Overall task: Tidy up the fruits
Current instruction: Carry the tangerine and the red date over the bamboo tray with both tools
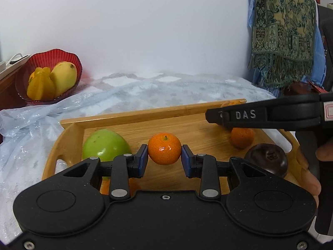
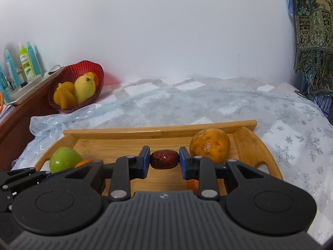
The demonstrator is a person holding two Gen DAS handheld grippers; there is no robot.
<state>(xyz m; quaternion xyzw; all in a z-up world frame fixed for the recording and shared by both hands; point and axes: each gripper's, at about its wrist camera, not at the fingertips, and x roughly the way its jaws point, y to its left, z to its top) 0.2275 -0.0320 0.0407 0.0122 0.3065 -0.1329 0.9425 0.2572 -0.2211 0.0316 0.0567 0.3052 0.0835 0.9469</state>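
A ribbed red bowl (image 1: 50, 75) holds a smooth yellow mango (image 1: 63, 78) at far left. On the bamboo tray (image 1: 135, 116) sits a glossy green apple (image 1: 105, 145). The left gripper (image 1: 164, 158) has its jaws clamped on a dimpled mandarin (image 1: 164, 151) above the tray; the right gripper (image 2: 164, 160) pinches a wrinkled red date (image 2: 164, 158), beside a rough, round orange (image 2: 210, 145).

left claw (image 1: 164, 158): clamped on tangerine (image 1: 164, 148); right claw (image 2: 164, 162): clamped on date (image 2: 164, 159)
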